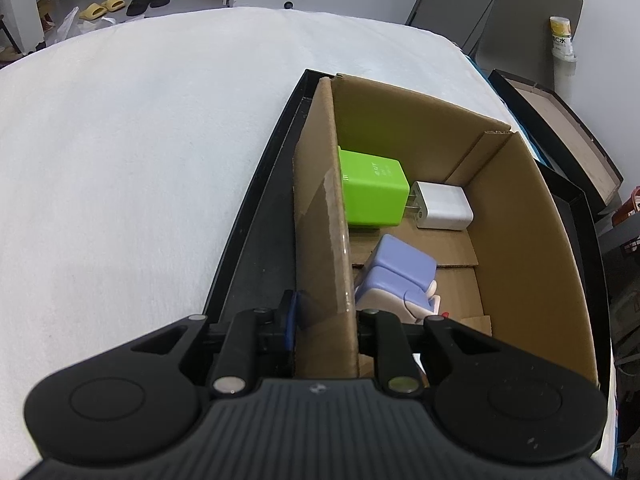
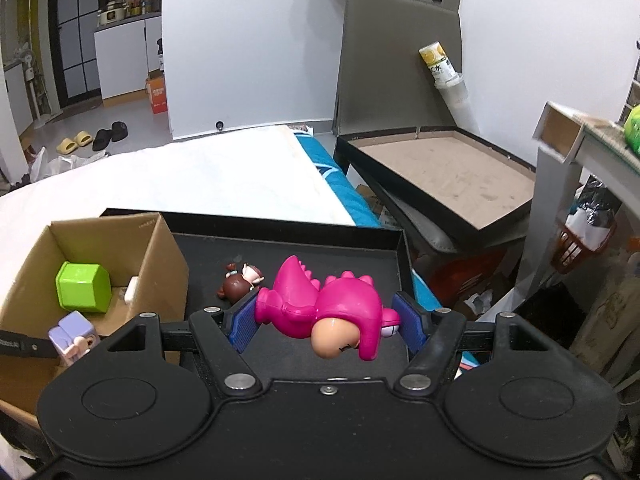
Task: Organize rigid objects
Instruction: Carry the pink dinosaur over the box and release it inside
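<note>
The right gripper (image 2: 326,320) pinches a pink dinosaur-suit figurine (image 2: 320,300) between its two blue pads (image 2: 244,326), one pad on the tail end and the other at the hood. The toy lies crosswise between the fingers, its bare beige face turned down toward the camera. This gripper points steeply down over a black tray (image 2: 340,236). Just beyond its left finger a small brown-haired doll (image 2: 240,282) lies on the tray floor, close behind the pink toy but apart from it.

The left gripper (image 1: 326,320) is pressed together on the near wall of a cardboard box (image 1: 520,216): one finger stands outside the wall, the other inside, and the board runs straight away from the camera between them. It tilts steeply down as well. Right beside its inner finger, inside the box, sits a lavender block-shaped toy (image 1: 394,276), partly hidden by the finger. Further out along the same wall stands a green charger cube (image 1: 372,192) with faint pale lettering too small to read. A white plug adapter (image 1: 442,206) touches the green cube's side, its prongs facing the cube.

Beyond the tray, in the right wrist view, a yellow-and-white can (image 2: 438,60) carries dark printed characters that stay illegible. An orange carton (image 2: 157,94) on the floor bears white print, also unreadable.
</note>
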Available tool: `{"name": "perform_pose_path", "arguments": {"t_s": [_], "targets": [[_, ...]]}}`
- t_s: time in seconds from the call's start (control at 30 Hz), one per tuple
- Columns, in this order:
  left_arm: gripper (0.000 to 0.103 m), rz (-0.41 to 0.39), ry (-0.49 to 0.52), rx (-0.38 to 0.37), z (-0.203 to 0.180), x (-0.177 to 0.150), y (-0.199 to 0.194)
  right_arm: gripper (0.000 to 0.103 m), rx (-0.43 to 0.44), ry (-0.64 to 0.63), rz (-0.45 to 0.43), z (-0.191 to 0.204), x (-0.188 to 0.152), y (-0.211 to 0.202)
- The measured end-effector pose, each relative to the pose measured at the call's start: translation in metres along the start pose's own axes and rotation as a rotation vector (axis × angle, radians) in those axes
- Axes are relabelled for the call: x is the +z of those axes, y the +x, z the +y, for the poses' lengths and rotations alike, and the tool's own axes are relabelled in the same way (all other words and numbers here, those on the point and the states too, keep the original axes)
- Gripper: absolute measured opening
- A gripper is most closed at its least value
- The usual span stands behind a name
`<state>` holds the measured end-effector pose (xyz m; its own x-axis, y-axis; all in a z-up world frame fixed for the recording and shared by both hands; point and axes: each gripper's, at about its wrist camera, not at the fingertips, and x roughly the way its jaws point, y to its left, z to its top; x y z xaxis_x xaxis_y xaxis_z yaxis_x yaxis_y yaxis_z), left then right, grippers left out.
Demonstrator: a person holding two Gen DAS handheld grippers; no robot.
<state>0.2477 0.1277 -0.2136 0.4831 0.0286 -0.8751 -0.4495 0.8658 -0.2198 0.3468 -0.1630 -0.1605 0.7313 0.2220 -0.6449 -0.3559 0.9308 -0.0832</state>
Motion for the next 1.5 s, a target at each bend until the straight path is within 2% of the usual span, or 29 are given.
{"name": "perform_pose_path", "arguments": {"t_s": [0.57, 0.8, 1.5], "targets": [[0.02, 0.007, -0.009, -0.018, 0.003, 0.002, 0.001, 0.068, 0.01, -0.109, -0.015, 0.02, 0.042, -0.041], [0.021, 0.01, -0.005, -0.024, 0.002, 0.002, 0.0, 0.068, 0.027, -0.168, 0.002, 0.035, 0.053, -0.044], [0.021, 0.011, -0.034, -0.045, 0.01, 0.005, -0.004, 0.068, 0.189, -0.256, 0.13, 0.094, 0.074, -0.032]]}}
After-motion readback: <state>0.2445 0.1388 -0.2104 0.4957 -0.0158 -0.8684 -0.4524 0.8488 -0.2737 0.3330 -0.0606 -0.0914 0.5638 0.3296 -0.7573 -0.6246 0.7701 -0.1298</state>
